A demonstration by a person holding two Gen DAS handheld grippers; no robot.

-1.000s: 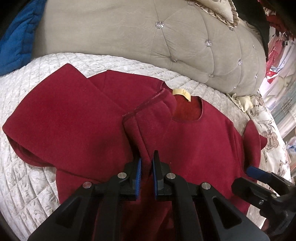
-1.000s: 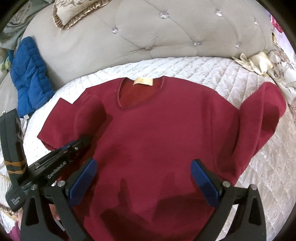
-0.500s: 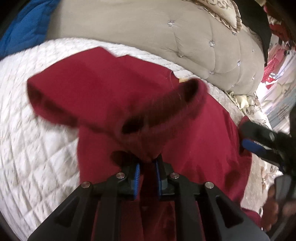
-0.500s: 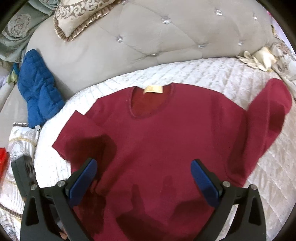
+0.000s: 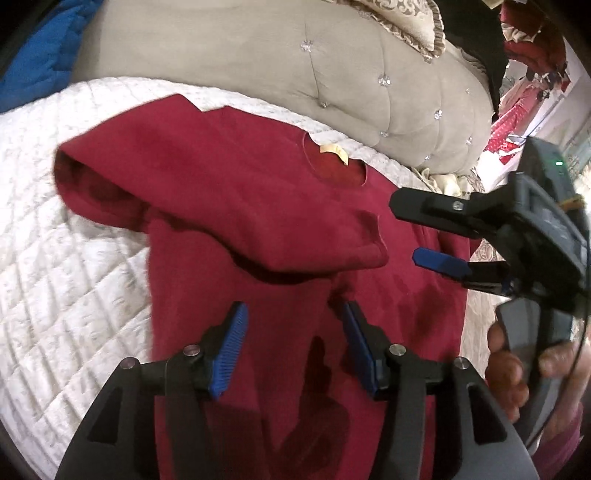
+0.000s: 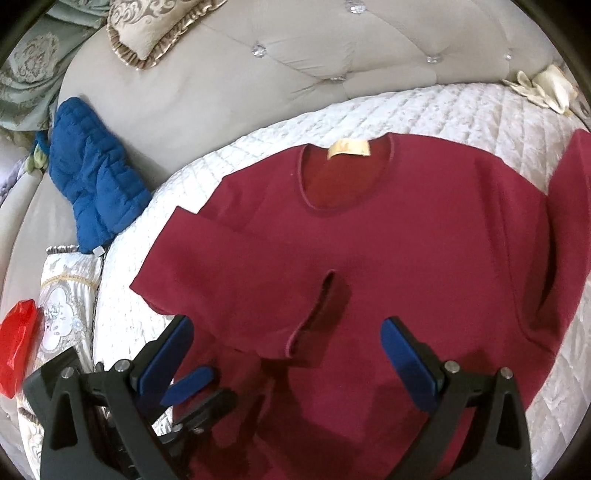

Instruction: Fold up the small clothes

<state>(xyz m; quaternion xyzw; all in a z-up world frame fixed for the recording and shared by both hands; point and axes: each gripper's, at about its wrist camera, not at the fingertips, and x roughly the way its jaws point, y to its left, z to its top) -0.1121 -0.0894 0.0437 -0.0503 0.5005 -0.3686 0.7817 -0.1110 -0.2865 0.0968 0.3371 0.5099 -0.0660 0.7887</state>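
Observation:
A dark red sweater (image 6: 406, 240) lies flat on the white quilted bedspread (image 6: 443, 107), its neck label (image 6: 347, 147) toward the headboard. Its left sleeve (image 5: 258, 206) is folded across the chest, and the cuff (image 6: 314, 314) rests near the middle. My left gripper (image 5: 293, 332) hovers just behind that cuff. Its jaws are opening and nothing is pinched between the blue pads (image 5: 229, 350). It also shows low at the left, left gripper (image 6: 199, 397). My right gripper (image 6: 288, 350) hangs open over the sweater's lower body, holding nothing, and appears as the right gripper (image 5: 406, 229) beside the cuff.
A grey tufted headboard (image 6: 295, 74) curves behind the bed, with a frilled cushion (image 6: 147, 29) on top. A blue quilted garment (image 6: 92, 177) lies at the left, and a red item (image 6: 18, 339) further left. A hand (image 5: 517, 369) holds the right gripper.
My left gripper carried the sleeve rightward across the sweater's chest, then let it go; its jaws went from shut on the cloth to apart. The right gripper stayed open.

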